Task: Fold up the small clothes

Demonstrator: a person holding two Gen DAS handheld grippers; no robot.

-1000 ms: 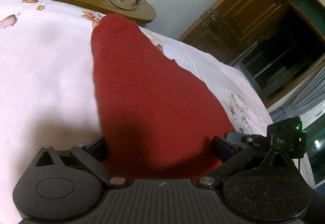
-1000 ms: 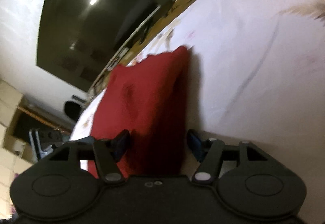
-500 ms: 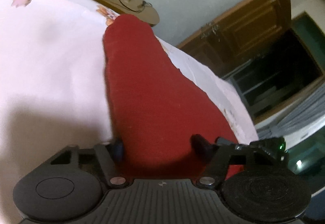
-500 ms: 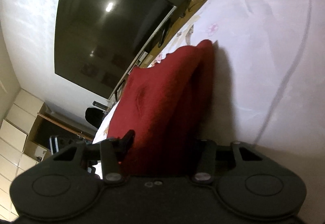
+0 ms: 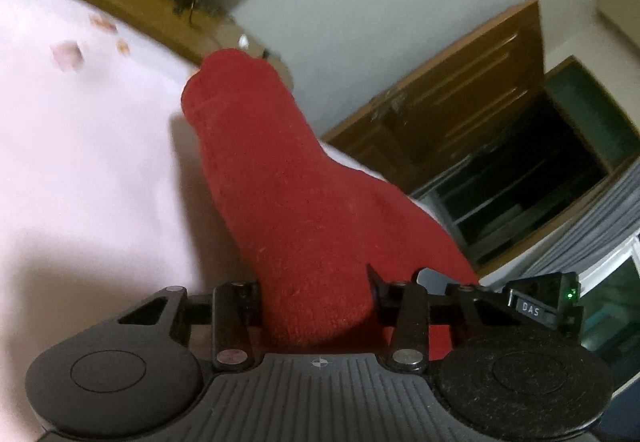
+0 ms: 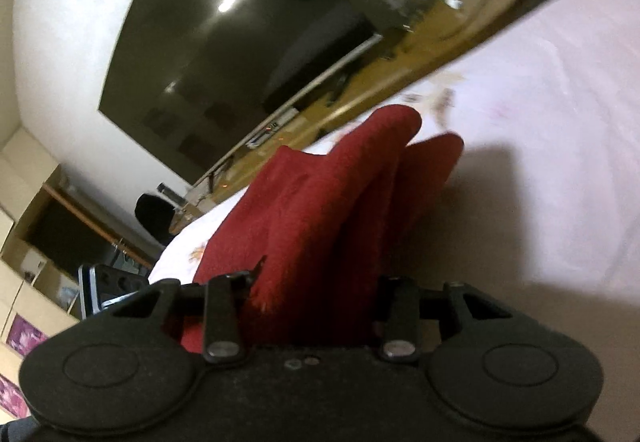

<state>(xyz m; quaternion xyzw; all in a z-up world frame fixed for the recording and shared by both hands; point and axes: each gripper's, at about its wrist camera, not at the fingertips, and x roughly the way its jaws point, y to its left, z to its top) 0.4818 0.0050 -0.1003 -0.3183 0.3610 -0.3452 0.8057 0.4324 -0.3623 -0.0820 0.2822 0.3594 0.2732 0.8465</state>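
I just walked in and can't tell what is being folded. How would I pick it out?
Find the bed with its pale pink sheet, below the big dark TV on the wall. On it lies one deep red knitted garment, its near end gathered between the pads of both tools. It is the only red thing and the only piece of clothing on the sheet.

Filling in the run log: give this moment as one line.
left claw: closing on red garment | right claw: closing on it | garment: lifting off bed sheet
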